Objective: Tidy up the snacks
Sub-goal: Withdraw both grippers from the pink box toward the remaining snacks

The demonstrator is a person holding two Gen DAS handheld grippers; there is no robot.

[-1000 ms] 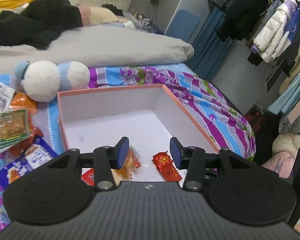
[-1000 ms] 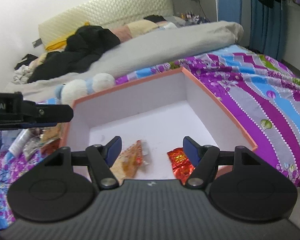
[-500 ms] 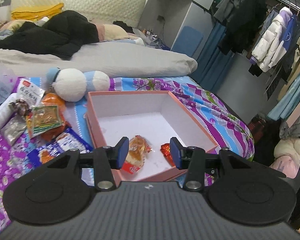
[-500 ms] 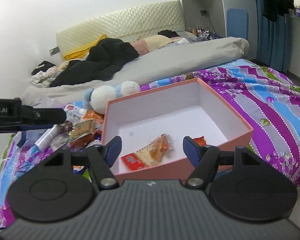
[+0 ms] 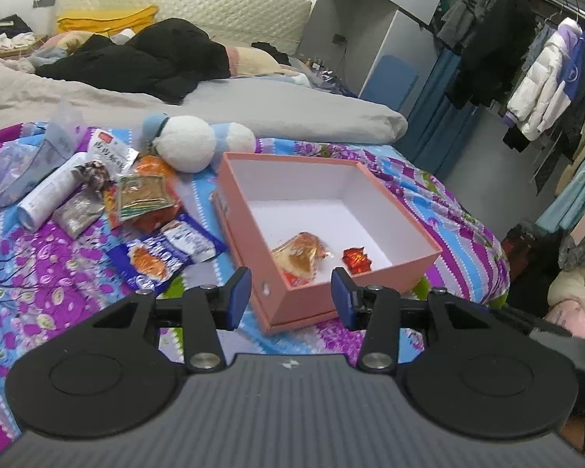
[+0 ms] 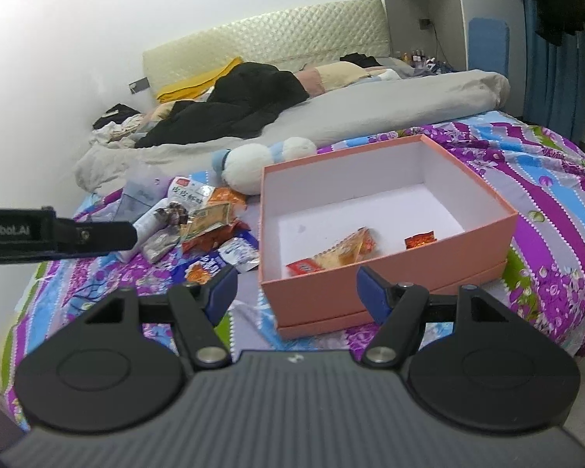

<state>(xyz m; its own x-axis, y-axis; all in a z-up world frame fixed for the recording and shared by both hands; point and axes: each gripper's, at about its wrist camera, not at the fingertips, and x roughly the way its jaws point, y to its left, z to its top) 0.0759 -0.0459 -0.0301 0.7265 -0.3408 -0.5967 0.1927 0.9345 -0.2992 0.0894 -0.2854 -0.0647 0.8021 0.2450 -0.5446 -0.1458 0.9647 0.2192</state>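
Observation:
A pink box (image 5: 241, 210) (image 6: 390, 284) with a white inside stands on the patterned bedspread. Two snacks lie in it: a clear-wrapped pastry (image 5: 298, 255) (image 6: 341, 253) and a small red packet (image 5: 357, 259) (image 6: 420, 240). Left of the box sits a heap of snack packets (image 5: 144, 202) (image 6: 206, 230), with a blue-and-white packet (image 5: 167, 253) nearest. My left gripper (image 5: 290, 298) hangs open and empty in front of the box's near corner. My right gripper (image 6: 296, 290) is open and empty too, short of the box's front wall. The left gripper's side (image 6: 58, 234) shows at the left of the right wrist view.
A white-and-blue plush toy (image 5: 195, 146) (image 6: 261, 160) lies behind the box. A grey duvet (image 5: 253, 109) and black clothes (image 5: 144, 58) cover the far half of the bed. Coats hang on a rack (image 5: 546, 58) at the right, past the bed's edge.
Both grippers have pulled back from over the box, and it now looks smaller and farther. The snack heap on the left has come into view. Both stay open.

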